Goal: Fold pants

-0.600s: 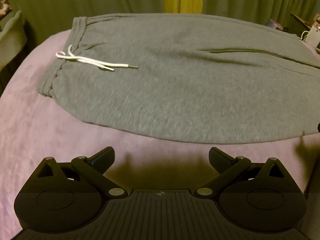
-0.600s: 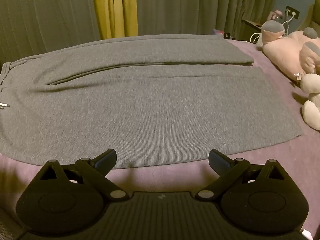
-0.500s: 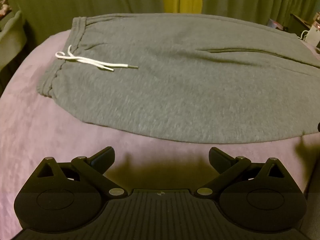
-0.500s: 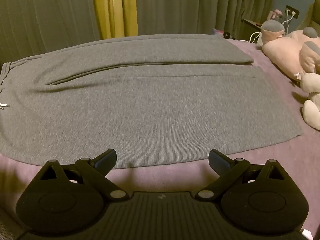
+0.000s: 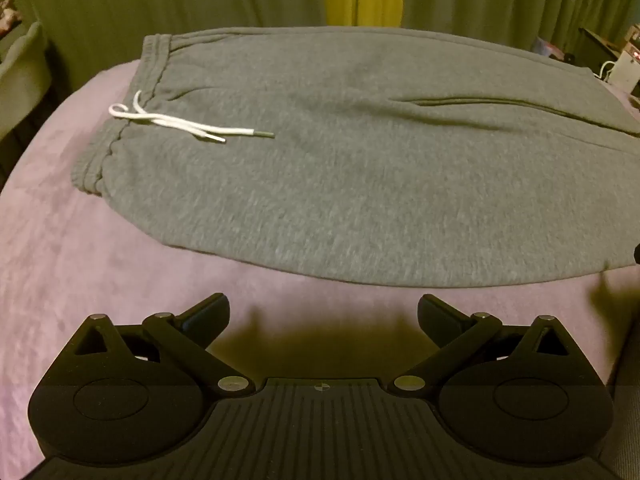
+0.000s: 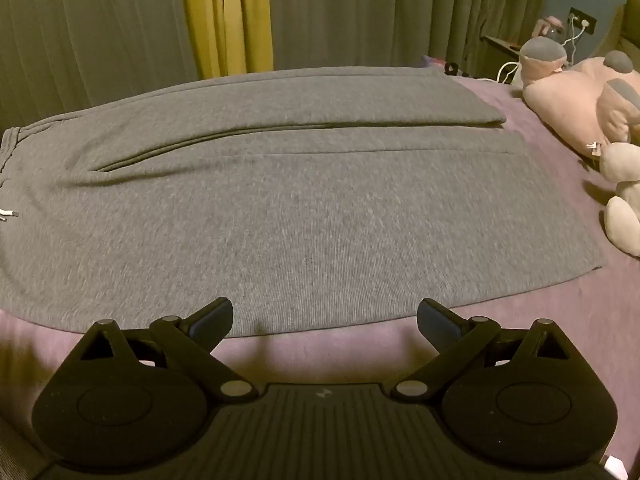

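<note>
Grey sweatpants [image 5: 340,168] lie flat on a purple bed cover [image 5: 80,264], waistband at the left with a white drawstring [image 5: 176,124] on top. The right wrist view shows the legs [image 6: 300,208] side by side, running right to the hems. My left gripper [image 5: 323,314] is open and empty, held above the cover just short of the pants' near edge. My right gripper [image 6: 325,316] is open and empty, its fingertips over the near edge of the closer leg.
A pink plush toy [image 6: 580,100] and a cream plush toy [image 6: 624,200] lie at the bed's right side. Green and yellow curtains [image 6: 228,16] hang behind the bed. A nightstand with cables [image 6: 504,46] stands at the far right.
The right gripper has edged slightly forward over the pants' near edge. The left gripper and the pants have not visibly moved.
</note>
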Available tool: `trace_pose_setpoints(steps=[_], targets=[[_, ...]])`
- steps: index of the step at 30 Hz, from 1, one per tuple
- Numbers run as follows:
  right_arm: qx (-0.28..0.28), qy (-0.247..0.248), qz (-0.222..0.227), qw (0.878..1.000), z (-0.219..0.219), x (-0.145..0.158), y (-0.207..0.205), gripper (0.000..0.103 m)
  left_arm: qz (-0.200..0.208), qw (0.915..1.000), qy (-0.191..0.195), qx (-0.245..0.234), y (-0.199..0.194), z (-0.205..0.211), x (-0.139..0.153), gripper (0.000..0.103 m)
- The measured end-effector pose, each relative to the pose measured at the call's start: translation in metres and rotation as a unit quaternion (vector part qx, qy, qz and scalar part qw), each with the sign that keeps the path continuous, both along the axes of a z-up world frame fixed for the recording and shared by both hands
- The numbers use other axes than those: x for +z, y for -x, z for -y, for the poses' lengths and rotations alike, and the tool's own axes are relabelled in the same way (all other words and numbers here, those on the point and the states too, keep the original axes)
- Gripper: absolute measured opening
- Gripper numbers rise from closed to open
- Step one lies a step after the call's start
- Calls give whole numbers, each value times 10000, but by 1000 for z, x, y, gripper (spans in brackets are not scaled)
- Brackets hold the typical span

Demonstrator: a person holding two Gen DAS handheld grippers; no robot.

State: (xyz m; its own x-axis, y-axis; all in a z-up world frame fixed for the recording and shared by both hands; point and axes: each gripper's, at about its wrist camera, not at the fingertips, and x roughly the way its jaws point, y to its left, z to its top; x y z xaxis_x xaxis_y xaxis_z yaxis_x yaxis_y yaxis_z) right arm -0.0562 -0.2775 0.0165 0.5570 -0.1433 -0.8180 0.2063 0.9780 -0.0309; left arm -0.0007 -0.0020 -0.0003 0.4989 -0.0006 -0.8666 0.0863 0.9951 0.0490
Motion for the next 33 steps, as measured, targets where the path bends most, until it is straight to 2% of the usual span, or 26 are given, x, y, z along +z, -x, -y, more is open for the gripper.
trace_pose_setpoints(steps=[33], targets=[[11, -16, -8, 10000, 1, -2, -2, 99, -52, 10000, 12, -42, -2, 0, -1, 103]])
